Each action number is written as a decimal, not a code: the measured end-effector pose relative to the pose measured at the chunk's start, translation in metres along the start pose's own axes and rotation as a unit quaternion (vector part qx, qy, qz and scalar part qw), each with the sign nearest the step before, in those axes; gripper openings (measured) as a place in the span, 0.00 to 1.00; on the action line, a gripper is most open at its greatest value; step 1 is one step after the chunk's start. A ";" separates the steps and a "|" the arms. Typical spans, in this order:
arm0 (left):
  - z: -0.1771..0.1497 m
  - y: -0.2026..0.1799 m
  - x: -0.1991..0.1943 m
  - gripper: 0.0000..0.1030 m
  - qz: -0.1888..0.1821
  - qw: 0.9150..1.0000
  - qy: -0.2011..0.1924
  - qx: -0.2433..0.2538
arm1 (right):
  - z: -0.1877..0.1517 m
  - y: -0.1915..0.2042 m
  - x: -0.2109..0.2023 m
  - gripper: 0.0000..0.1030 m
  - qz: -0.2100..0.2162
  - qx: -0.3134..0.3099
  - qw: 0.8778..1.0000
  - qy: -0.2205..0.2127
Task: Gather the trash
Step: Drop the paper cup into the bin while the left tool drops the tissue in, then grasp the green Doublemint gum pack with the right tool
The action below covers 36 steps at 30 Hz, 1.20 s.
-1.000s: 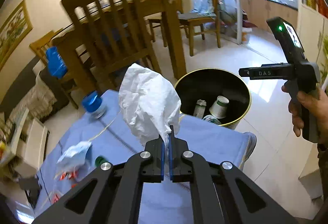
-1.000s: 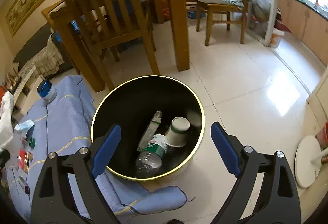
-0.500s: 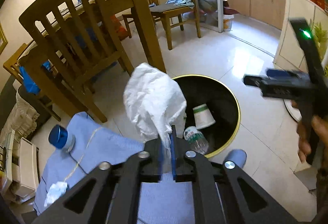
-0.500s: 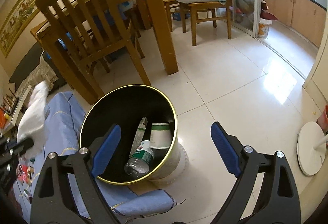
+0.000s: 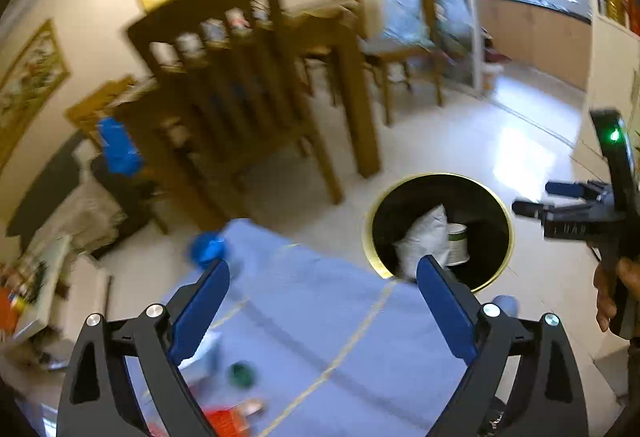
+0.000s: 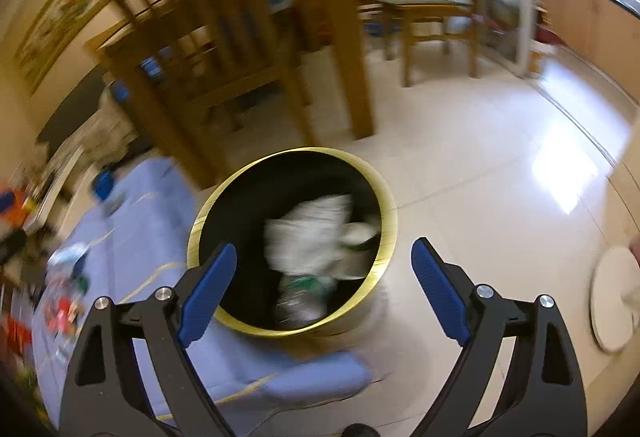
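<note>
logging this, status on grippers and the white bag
Left gripper just opened, empty. Right gripper open, empty. White bag inside bin. Nothing in the way.

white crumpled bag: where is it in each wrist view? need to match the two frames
Left wrist: white crumpled bag right of centre, inside the black bin, against its left wall, beside a paper cup.
Right wrist: bag at centre, inside the same bin, blurred, lying over the other trash.
Shared landmark: the bin's gold rim, next to the blue cloth.
</note>
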State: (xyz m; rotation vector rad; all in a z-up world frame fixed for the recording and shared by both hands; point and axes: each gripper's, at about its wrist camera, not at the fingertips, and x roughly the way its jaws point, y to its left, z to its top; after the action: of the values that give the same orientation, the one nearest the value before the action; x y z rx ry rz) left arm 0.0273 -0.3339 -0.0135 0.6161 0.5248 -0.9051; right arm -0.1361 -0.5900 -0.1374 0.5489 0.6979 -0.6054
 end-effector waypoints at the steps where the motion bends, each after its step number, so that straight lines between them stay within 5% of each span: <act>1: -0.011 0.014 -0.014 0.89 0.009 1.000 -0.004 -0.011 | -0.004 0.019 -0.001 0.86 0.013 -0.018 1.000 0.003; 5: -0.056 0.070 -0.059 0.91 0.073 0.995 -0.011 -0.074 | -0.031 0.100 -0.003 0.86 0.065 -0.091 0.993 0.029; 8: -0.114 0.112 -0.090 0.94 0.164 0.978 -0.010 -0.129 | -0.059 0.163 -0.007 0.85 0.119 -0.147 0.980 0.055; 12: -0.189 0.141 -0.110 0.94 0.243 0.954 0.023 -0.173 | -0.112 0.265 -0.013 0.71 0.202 -0.275 0.935 0.094; 15: -0.241 0.154 -0.118 0.94 0.245 0.941 0.054 -0.226 | -0.143 0.320 -0.012 0.61 0.238 -0.345 0.901 0.109; 21: -0.306 0.157 -0.137 0.94 0.212 0.925 0.069 -0.307 | -0.170 0.379 0.002 0.58 0.244 -0.409 0.870 0.123; 24: -0.316 0.156 -0.139 0.94 0.201 0.924 0.068 -0.319 | -0.177 0.392 0.008 0.52 0.227 -0.438 0.860 0.128; 26: -0.317 0.158 -0.140 0.94 0.196 0.923 0.068 -0.324 | -0.183 0.393 0.013 0.39 0.236 -0.446 0.852 0.142; 36: -0.319 0.158 -0.127 0.94 0.181 0.923 0.071 -0.331 | -0.202 0.400 0.024 0.41 0.213 -0.496 0.828 0.150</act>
State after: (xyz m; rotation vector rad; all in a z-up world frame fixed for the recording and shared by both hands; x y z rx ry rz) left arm 0.0442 0.0295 -0.1157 0.1442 0.7707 -0.2929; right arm 0.0617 -0.1898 -0.1817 -0.2016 1.0347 0.3133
